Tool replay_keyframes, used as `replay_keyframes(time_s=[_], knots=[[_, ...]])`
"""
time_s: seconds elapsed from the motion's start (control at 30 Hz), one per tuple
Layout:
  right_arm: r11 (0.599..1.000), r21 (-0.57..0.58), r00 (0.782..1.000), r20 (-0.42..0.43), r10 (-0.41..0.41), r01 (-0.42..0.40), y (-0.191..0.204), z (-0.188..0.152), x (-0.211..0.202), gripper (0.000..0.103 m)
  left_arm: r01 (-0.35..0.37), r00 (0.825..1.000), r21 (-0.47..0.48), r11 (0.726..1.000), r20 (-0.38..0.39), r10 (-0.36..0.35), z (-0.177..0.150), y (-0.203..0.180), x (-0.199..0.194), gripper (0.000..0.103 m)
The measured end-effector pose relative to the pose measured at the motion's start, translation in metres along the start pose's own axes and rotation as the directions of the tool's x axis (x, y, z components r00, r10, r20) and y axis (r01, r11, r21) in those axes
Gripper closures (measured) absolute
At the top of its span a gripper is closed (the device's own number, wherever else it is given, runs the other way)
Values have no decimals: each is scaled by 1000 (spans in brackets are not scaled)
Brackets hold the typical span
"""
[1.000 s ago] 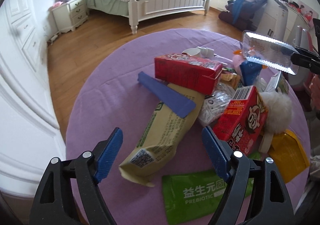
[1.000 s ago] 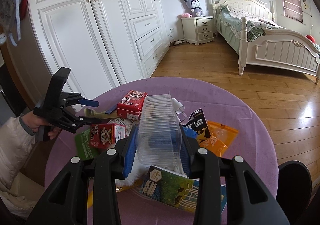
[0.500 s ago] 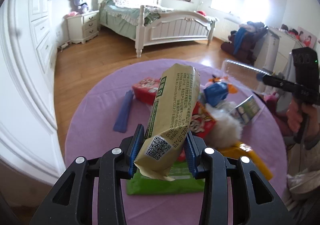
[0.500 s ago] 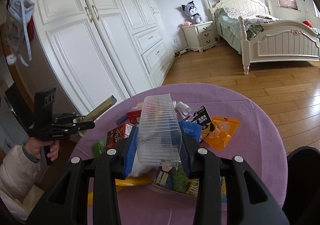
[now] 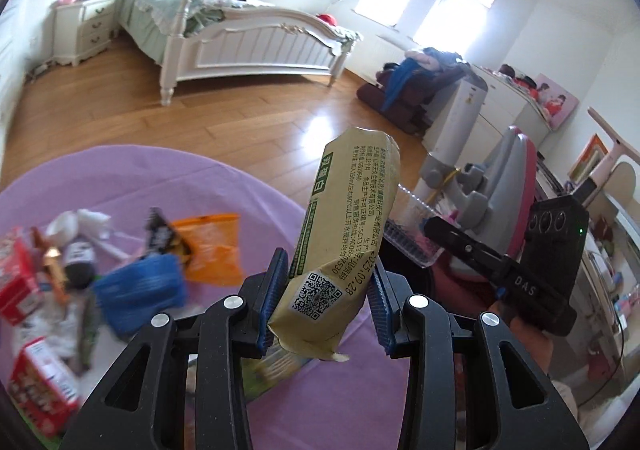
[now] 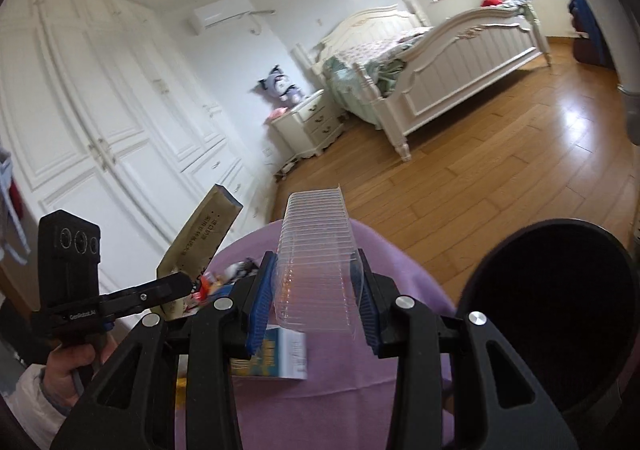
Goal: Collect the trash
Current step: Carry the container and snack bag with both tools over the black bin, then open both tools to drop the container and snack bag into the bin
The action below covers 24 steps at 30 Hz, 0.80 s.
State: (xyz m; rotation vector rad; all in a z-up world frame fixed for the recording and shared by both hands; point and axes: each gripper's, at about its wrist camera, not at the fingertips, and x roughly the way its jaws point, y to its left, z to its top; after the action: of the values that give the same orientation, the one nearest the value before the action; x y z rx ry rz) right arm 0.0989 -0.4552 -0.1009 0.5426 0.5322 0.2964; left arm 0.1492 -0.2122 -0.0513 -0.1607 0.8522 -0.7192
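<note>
My left gripper [image 5: 326, 302] is shut on a tan snack wrapper [image 5: 344, 234] and holds it up above the right part of the purple round table [image 5: 224, 185]. The wrapper also shows in the right wrist view [image 6: 200, 234]. My right gripper [image 6: 314, 300] is shut on a clear ribbed plastic tray [image 6: 316, 258] and holds it above the table's edge, next to a black bin [image 6: 556, 314] at lower right. The right gripper's body [image 5: 508, 274] shows in the left wrist view, with the tray [image 5: 408, 234] partly hidden behind the wrapper.
Loose trash lies on the table: an orange bag [image 5: 212, 246], a blue pack [image 5: 140, 290], red cartons [image 5: 40, 390] at left. A printed pack [image 6: 276, 354] lies under the right gripper. A bed [image 5: 240, 37], a nightstand [image 6: 312, 121] and wardrobes [image 6: 100, 129] stand beyond.
My left gripper closed on the tan wrapper, lifted it off the table and swung right. My right gripper swung right and tilted up with the tray, so the black bin fills more of its view.
</note>
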Motion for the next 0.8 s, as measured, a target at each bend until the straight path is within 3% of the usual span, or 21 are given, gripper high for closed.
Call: replay_keyframes(time_s=[0.1, 0.2, 0.4, 0.5, 0.63, 0.73, 0.77, 0.8], knots=[[992, 71, 994, 5, -108, 107, -48, -4, -5, 65, 27, 993, 31, 999, -112, -23, 13, -37, 71, 64], [972, 120, 979, -30, -201, 204, -88, -14, -2, 65, 34, 976, 11, 999, -215, -31, 19, -55, 139, 64], [942, 185, 958, -109, -265, 281, -137, -34, 13, 65, 15, 935, 62, 998, -355, 8, 12, -92, 230, 64], [937, 197, 955, -131, -266, 289, -152, -41, 16, 65, 1, 920, 72, 997, -390, 27, 3, -94, 253, 64], [935, 211, 954, -154, -256, 285, -162, -45, 19, 65, 3, 919, 88, 996, -393, 32, 2, -92, 254, 64], [933, 218, 954, -158, -254, 285, -161, -46, 17, 62, -31, 926, 145, 989, -368, 83, 3, -100, 255, 50], [933, 219, 954, -162, -253, 285, -160, -46, 16, 60, -36, 929, 153, 988, -359, 89, 2, -96, 248, 38], [931, 223, 953, -165, -255, 288, -159, -45, 15, 49, -45, 933, 160, 986, -345, 98, 2, -98, 245, 30]])
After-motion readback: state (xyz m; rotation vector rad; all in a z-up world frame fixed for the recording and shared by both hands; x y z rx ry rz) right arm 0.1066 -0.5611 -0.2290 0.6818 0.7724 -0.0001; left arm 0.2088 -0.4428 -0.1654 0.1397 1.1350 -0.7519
